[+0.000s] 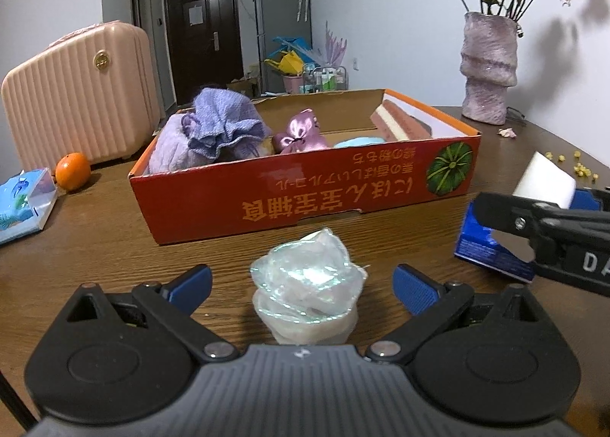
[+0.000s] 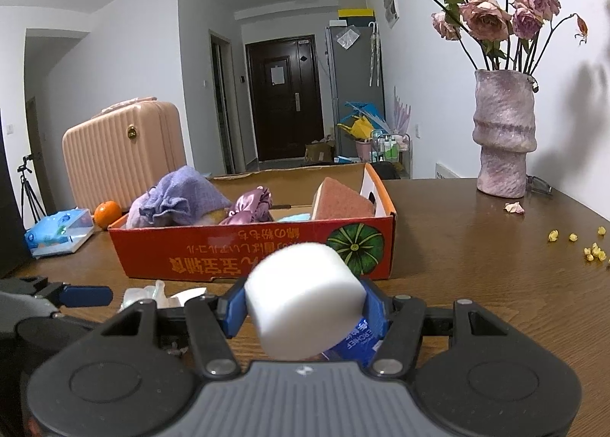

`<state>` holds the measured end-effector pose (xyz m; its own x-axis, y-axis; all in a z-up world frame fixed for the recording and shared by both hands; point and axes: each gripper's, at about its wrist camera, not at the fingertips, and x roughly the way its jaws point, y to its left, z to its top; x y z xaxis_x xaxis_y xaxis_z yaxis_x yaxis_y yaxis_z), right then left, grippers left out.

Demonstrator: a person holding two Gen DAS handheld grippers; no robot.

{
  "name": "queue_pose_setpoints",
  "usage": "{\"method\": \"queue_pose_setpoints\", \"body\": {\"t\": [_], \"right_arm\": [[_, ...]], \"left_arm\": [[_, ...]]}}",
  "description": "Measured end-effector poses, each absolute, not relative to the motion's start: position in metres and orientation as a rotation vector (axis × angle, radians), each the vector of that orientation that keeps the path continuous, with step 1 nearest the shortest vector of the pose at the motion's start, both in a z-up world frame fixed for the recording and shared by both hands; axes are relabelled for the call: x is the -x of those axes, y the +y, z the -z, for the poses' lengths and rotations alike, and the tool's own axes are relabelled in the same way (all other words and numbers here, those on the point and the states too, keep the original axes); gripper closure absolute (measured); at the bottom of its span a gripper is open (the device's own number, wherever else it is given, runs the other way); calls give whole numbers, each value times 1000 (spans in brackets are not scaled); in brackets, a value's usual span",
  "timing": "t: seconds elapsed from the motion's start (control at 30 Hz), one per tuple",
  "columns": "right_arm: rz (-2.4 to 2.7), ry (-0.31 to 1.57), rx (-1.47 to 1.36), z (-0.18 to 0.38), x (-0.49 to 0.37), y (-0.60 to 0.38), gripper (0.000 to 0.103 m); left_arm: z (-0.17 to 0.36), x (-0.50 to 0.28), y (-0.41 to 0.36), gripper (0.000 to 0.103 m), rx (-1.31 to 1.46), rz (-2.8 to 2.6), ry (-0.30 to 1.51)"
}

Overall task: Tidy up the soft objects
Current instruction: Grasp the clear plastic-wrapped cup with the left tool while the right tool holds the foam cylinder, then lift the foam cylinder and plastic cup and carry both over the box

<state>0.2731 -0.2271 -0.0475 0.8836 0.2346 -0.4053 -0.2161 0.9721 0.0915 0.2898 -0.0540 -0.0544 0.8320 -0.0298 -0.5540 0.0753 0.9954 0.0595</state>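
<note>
A dark wood-grain table (image 1: 95, 246) fills the near part of a white-walled room, with a dark door at the far end. On the left sit a tissue pack (image 1: 23, 204), an orange (image 1: 72, 171) and a pink ribbed suitcase (image 1: 80, 94). The left gripper (image 1: 301, 280) stands released, its blue pads either side of a crinkly cellophane-wrapped bundle (image 1: 309, 284) on the table, not touching it. It should probably close gently and low, where the bundle looks firmer. Just beyond lies the red cardboard box (image 1: 305, 193), already holding a lavender cloth (image 1: 225, 124), a satin bow (image 1: 297, 132) and a sponge (image 1: 400, 122). The right gripper (image 2: 305, 307) is clenched on a white foam block (image 2: 305, 296). Far right stands a vase (image 2: 503, 140) of dried roses.
</note>
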Motion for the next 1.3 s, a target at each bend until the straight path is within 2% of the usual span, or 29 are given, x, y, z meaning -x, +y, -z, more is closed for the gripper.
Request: {"method": "queue_pose_setpoints", "body": {"t": [0.13, 0.2, 0.27, 0.37, 0.47, 0.67, 1.3], "right_arm": [[-230, 437, -36, 50, -274, -225, 43], [-227, 442, -32, 51, -275, -225, 43], [-225, 446, -29, 52, -276, -224, 43], [-223, 447, -31, 53, -276, -224, 43], [-224, 451, -38, 53, -277, -225, 43], [-223, 453, -47, 55, -279, -227, 43], [-250, 408, -36, 54, -276, -223, 43]], "left_arm": [[56, -292, -51, 7, -68, 59, 599], [58, -292, -52, 19, -78, 64, 609], [59, -294, -53, 35, -80, 83, 625], [61, -294, -53, 49, -77, 96, 638], [61, -294, -51, 54, -67, 105, 640], [57, -289, -49, 59, -56, 105, 609], [28, -250, -18, 60, 7, 35, 445]]}}
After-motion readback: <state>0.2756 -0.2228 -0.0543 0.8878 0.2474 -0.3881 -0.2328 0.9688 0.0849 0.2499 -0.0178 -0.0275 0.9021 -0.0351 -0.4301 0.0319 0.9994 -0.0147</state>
